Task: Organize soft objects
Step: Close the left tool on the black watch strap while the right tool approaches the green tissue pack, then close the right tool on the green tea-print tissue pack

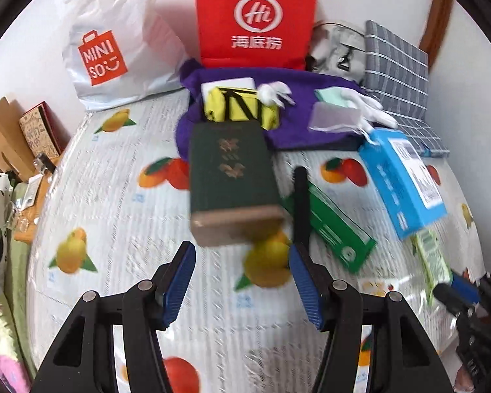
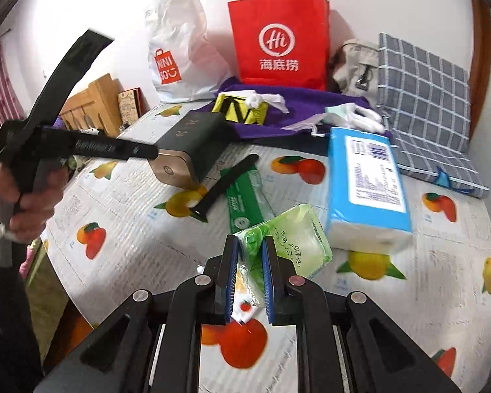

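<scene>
1. The right gripper (image 2: 249,262) is clamped on a light green tissue pack (image 2: 288,239), held above the table (image 2: 131,239) near its front edge.
2. The pack's long axis runs away from the gripper, tilted right toward the blue tissue pack (image 2: 366,183).
3. The left gripper (image 1: 242,262) stands apart, holding nothing, facing the dark green box (image 1: 229,177).

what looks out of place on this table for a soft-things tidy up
The dark green box lies on the fruit-print tablecloth among tissue packs; it looks rigid, with a tan end cap, unlike the soft items around it.
</scene>
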Demonstrator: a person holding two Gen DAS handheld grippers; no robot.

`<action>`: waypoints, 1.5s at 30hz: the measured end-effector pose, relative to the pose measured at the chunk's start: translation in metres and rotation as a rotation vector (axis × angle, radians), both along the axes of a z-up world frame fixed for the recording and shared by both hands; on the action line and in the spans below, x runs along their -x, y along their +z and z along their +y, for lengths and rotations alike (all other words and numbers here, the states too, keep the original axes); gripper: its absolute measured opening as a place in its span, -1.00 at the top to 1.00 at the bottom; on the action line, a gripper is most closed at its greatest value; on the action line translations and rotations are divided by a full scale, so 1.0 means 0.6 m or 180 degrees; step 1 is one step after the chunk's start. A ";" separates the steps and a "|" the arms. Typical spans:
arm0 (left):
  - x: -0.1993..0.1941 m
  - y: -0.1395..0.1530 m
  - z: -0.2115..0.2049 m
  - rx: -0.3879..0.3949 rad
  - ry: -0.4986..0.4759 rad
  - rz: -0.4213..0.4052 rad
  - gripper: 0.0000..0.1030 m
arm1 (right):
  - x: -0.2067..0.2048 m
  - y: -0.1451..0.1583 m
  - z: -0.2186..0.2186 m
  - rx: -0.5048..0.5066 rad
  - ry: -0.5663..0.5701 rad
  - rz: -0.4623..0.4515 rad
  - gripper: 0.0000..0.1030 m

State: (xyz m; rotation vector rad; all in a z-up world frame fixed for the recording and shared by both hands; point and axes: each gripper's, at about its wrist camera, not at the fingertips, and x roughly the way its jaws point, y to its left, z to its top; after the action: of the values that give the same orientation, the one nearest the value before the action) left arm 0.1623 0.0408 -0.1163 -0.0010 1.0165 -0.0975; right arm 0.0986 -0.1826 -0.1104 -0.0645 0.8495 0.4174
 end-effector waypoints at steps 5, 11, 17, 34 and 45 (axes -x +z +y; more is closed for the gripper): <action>0.018 -0.030 -0.039 -0.0078 -0.0071 0.0074 -0.11 | 0.012 -0.015 -0.047 0.0078 -0.0138 0.0040 0.72; -0.004 -0.064 -0.089 -0.0118 -0.0137 0.0086 -0.11 | 0.006 -0.046 -0.091 0.0190 -0.0049 0.0103 0.72; -0.032 -0.101 -0.128 -0.0400 -0.0112 0.0045 -0.08 | -0.003 -0.080 -0.090 0.0242 0.0369 0.0184 0.71; -0.001 -0.106 -0.094 0.0081 0.0028 0.0115 0.60 | 0.028 -0.097 -0.156 -0.0132 -0.0425 0.0376 -0.36; 0.095 -0.109 -0.049 0.0038 0.0104 0.0280 0.61 | -0.001 -0.135 -0.128 -0.0112 -0.1076 0.0482 -0.49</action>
State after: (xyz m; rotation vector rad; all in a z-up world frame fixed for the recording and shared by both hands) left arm 0.1052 0.0114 -0.1814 -0.0330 1.1034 -0.0742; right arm 0.0990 -0.2595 -0.1916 0.1435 0.9816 0.1199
